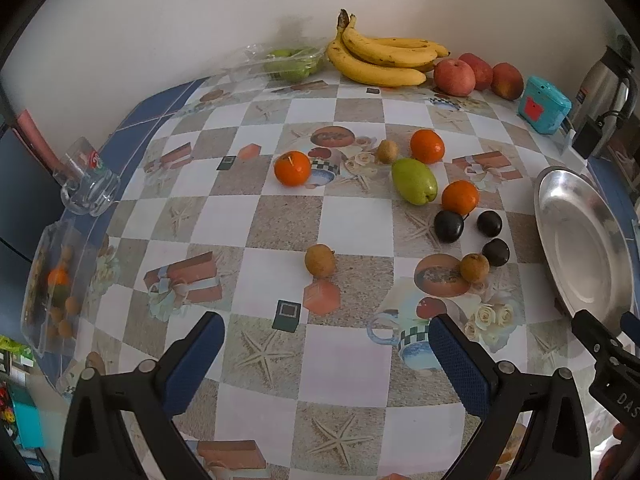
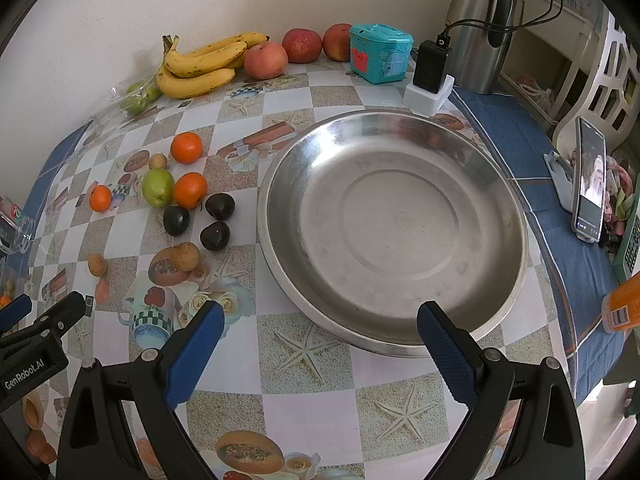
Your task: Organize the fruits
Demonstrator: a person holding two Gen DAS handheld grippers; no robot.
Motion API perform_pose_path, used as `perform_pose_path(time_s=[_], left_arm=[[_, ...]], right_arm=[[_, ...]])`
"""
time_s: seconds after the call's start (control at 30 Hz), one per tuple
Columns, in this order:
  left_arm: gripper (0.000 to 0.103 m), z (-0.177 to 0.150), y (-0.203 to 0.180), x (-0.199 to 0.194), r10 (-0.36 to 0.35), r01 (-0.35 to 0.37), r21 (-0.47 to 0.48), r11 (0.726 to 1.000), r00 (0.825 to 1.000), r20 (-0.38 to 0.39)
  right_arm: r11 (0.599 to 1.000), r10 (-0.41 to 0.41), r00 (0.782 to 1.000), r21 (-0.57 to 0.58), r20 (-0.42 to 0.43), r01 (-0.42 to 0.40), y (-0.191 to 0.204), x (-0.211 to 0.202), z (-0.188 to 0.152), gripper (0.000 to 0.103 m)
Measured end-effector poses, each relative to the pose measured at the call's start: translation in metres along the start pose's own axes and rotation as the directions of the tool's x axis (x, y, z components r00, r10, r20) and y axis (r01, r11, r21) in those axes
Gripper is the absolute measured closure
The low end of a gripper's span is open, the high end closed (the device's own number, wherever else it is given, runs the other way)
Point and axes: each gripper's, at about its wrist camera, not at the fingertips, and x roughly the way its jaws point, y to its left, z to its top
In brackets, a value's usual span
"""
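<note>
My left gripper (image 1: 326, 354) and right gripper (image 2: 320, 340) both gape wide, empty. The fruits (image 1: 448, 226) lie left of the pan (image 2: 392, 224), ahead-right of my left, nearer it.

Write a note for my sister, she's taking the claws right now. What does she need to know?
Left claw: open, holding nothing, above the table.
Right claw: open, holding nothing, at the near rim of the metal plate.
Loose fruit left of the plate: three oranges, a green fruit, three dark plums, four small brown fruits.
Bananas and apples sit by the wall.
Done: nothing in the plate.
Left: probably moving the loose fruit into it.
</note>
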Motion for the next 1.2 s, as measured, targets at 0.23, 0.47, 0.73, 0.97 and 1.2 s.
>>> perform_pose_path(time_s=[0.23,0.47,0.73,0.97,1.2], left_arm=[[0.000,0.0003,0.0006,-0.0007,-0.018,0.018,-0.015,1.000,1.000,0.018],[0.000,0.0002,0.0007,-0.0005,-0.019,0.019,-0.018,1.000,1.000,0.020],[0.000,0.0009,0.0014,-0.0005,-0.029,0.030,-0.022,0.999,0.999,0.031],[0.000,0.0014,0.0016,-0.0003,-0.035,0.036,-0.024,0.999,0.999,0.036],[0.000,0.0045,0.0004,0.0042,-0.049,0.049,-0.033,0.998,0.999,-0.002]], right_arm=[[1.000,-0.001,1.000,0.000,0.000,0.001,-0.0020,0.0009,-0.0023,0.006],[1.000,-0.002,1.000,0.001,0.000,0.002,-0.0013,0.0011,-0.0017,0.006],[1.000,-0.004,1.000,0.000,-0.003,0.004,-0.0011,0.0008,-0.0014,0.006],[1.000,-0.004,1.000,0.000,-0.003,0.004,-0.0009,0.0012,-0.0011,0.006],[1.000,-0.008,1.000,-0.010,-0.008,0.008,0.0018,0.0033,0.0003,0.006]])
